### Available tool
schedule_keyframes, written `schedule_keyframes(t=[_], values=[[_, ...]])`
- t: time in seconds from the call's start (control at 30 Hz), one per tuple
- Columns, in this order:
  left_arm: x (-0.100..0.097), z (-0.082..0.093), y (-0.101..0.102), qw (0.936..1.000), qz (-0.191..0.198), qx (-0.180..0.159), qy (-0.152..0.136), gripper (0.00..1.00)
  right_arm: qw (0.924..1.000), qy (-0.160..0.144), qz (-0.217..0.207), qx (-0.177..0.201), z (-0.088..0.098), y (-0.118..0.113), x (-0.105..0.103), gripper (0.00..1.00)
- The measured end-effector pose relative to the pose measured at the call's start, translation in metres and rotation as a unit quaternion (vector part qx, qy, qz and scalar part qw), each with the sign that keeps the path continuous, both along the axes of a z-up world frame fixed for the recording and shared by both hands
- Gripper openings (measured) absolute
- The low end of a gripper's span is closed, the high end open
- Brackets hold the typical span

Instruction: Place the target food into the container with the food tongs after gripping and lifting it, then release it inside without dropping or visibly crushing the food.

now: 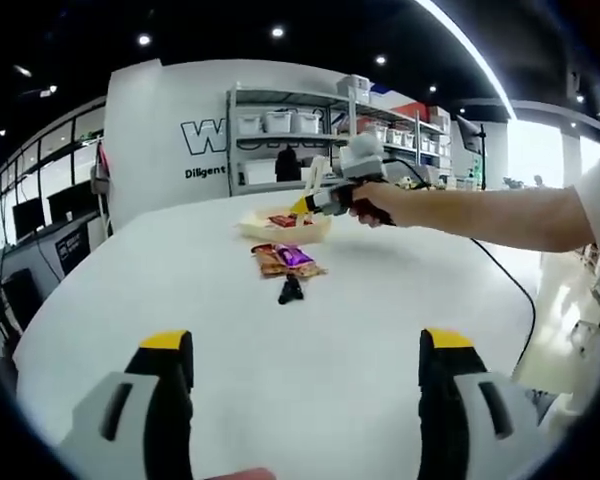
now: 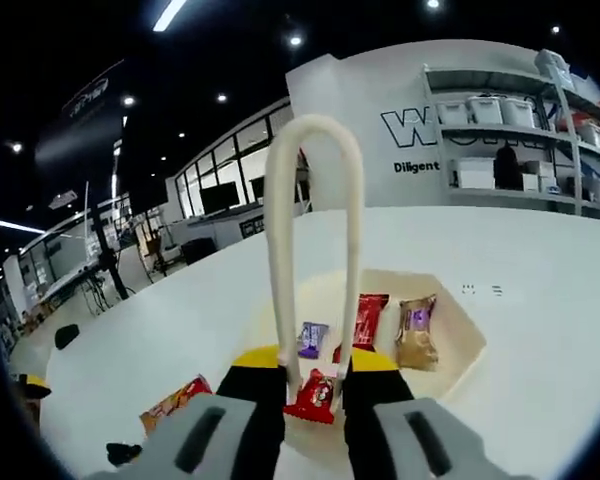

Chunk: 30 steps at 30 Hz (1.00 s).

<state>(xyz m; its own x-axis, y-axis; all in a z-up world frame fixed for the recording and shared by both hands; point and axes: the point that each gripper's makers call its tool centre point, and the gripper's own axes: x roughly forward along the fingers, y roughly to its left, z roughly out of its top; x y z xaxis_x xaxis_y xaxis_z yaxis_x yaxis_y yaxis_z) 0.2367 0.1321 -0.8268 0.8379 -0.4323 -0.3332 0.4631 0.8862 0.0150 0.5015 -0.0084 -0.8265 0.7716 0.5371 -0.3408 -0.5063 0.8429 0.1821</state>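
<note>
In the right gripper view my right gripper (image 2: 315,365) is shut on cream food tongs (image 2: 314,135), whose arms loop upward. The tongs' tips pinch a red snack packet (image 2: 313,395) at the near side of the cream container (image 2: 458,352). Inside the container lie a small purple packet (image 2: 312,340), a red packet (image 2: 368,320) and a brown packet (image 2: 417,332). In the left gripper view my left gripper (image 1: 306,345) is open low over the white table with nothing between its jaws. Far ahead a person's hand holds the right gripper (image 1: 318,203) over the container (image 1: 283,229).
Orange and purple snack packets (image 1: 288,260) lie on the white table (image 1: 180,300) just in front of the container, with a small black object (image 1: 291,290) nearer still. A black cable (image 1: 510,285) runs off the table's right side. Shelves (image 1: 290,140) stand behind.
</note>
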Motion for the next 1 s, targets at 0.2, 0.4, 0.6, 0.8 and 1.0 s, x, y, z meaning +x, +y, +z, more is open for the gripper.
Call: schedule_keyframes(t=[0.2,0.4,0.6,0.8,1.0], values=[[0.000,0.000,0.001,1.0000,0.001,0.000,0.000,0.92,0.9996,0.004,-0.007,-0.026,-0.011,-0.008,0.006,0.15],[0.001,-0.003,0.005,1.0000,0.006,0.000,0.002,0.92,0.9994,0.003,-0.014,-0.031,-0.010,-0.014,0.013,0.15],[0.002,-0.004,0.006,1.0000,0.007,-0.003,0.002,0.92,0.9992,-0.001,-0.015,-0.037,-0.011,-0.014,0.021,0.17],[0.002,-0.005,0.010,0.9999,0.009,-0.005,0.003,0.92,0.9993,-0.003,-0.019,-0.033,-0.009,-0.015,0.022,0.19],[0.002,-0.003,0.013,0.9999,0.011,-0.009,0.001,0.91,0.9994,-0.017,-0.028,-0.008,0.007,-0.019,0.020,0.19]])
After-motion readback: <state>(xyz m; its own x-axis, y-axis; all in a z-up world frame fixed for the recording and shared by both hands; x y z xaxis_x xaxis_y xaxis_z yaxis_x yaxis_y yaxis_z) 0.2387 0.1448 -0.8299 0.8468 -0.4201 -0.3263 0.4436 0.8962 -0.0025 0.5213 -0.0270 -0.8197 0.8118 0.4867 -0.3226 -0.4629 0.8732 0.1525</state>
